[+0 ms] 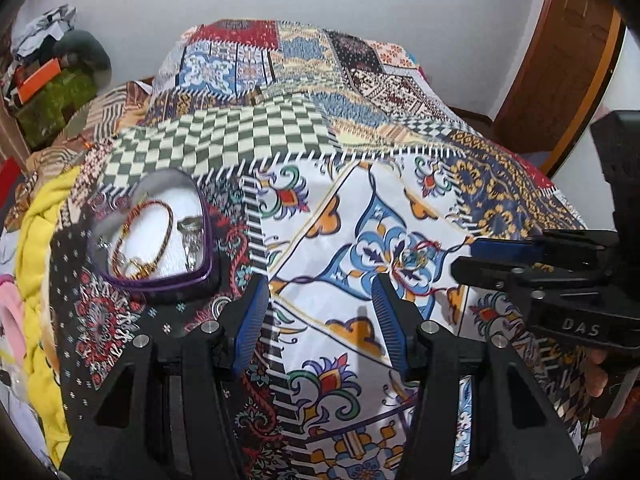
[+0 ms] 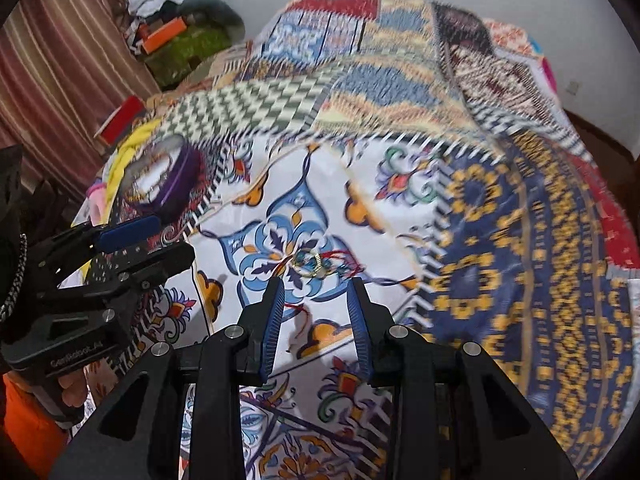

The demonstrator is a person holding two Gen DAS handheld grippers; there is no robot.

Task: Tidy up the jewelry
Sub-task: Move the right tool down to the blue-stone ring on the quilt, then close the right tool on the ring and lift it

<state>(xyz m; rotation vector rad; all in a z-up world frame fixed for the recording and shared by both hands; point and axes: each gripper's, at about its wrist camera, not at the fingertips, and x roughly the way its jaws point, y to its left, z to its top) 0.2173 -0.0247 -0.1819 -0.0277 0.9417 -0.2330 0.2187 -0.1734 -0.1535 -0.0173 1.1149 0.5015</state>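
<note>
A purple heart-shaped jewelry box [image 1: 160, 236] lies open on the patterned bedspread, holding a red-and-gold bracelet [image 1: 146, 240] and silver pieces [image 1: 190, 236]. The same box [image 2: 176, 184] shows blurred at the left in the right wrist view. A small gold ring with a red thread [image 2: 314, 266] lies on the blue flower motif, also seen as the ring [image 1: 414, 258] in the left wrist view. My right gripper [image 2: 316, 284] is open just short of the ring, nothing between its fingers. My left gripper [image 1: 320, 284] is open and empty, to the right of the box.
The patchwork bedspread [image 1: 320, 120] covers the whole bed. A yellow cloth [image 1: 40, 280] lies along the left edge. Clutter with an orange item [image 1: 40, 80] is piled by the wall, and a wooden door [image 1: 560, 60] stands at the right. A person's fingers [image 2: 72, 392] hold the left tool.
</note>
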